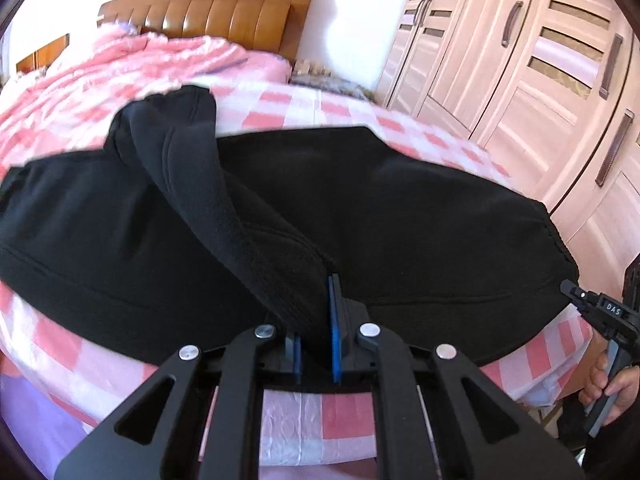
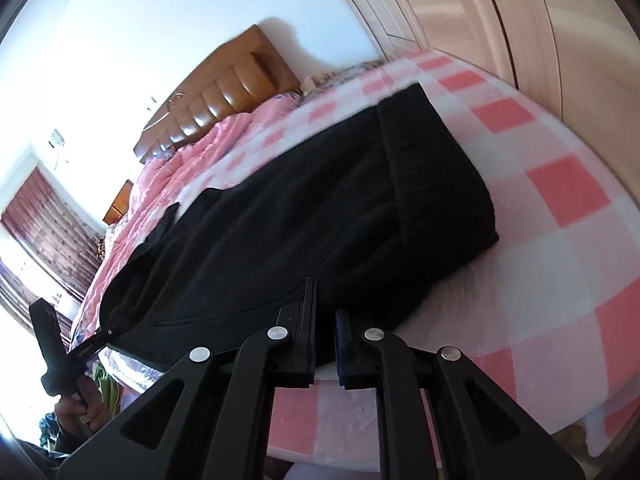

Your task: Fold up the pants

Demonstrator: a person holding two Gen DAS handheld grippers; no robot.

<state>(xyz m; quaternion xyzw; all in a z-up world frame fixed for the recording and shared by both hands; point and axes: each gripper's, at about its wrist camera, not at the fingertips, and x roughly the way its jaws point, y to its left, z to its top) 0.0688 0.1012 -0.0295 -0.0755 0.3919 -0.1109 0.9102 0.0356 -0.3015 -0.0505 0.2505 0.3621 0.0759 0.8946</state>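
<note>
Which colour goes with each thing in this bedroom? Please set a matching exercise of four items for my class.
Things:
1. pants
2. headboard
3. sheet
4. wardrobe

Colours:
A. pale pink wood
B. black
C. pink and white checks
D. brown

Pairs: 1-B, 2-D, 3-C, 4-A
</note>
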